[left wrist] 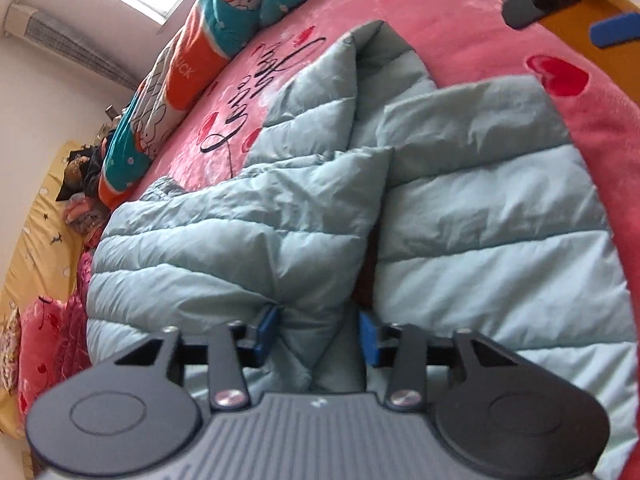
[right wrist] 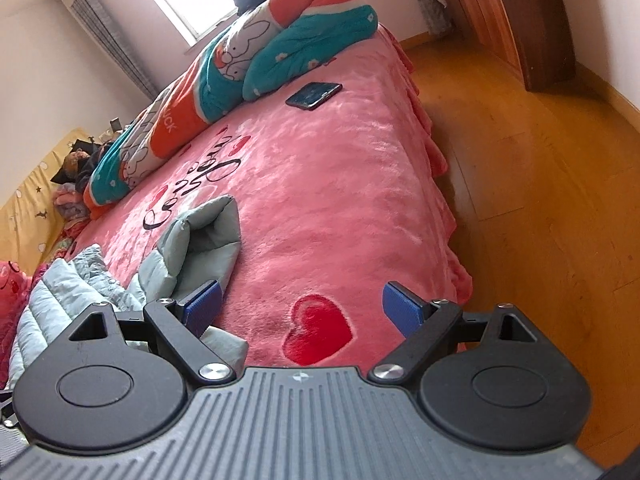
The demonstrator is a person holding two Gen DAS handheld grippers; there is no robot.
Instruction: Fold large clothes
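Observation:
A pale blue quilted puffer jacket (left wrist: 460, 208) lies spread on a pink fleece bed cover (left wrist: 460, 20), with one sleeve folded across its body. My left gripper (left wrist: 318, 334) is shut on a bunched fold of the jacket at its near edge, fabric pinched between the blue pads. In the right wrist view the jacket (right wrist: 200, 240) lies at the lower left. My right gripper (right wrist: 302, 310) is open and empty above the pink cover (right wrist: 340, 184), its left pad just over the jacket's edge. It also shows in the left wrist view (left wrist: 568, 8) at the top right.
A phone (right wrist: 314, 95) lies on the cover at the far end. A rolled teal, orange and white quilt (right wrist: 224, 80) lies along the far side. The bed's right edge drops to a wooden floor (right wrist: 540, 184). A yellow sheet (left wrist: 36, 248) with clutter is at the left.

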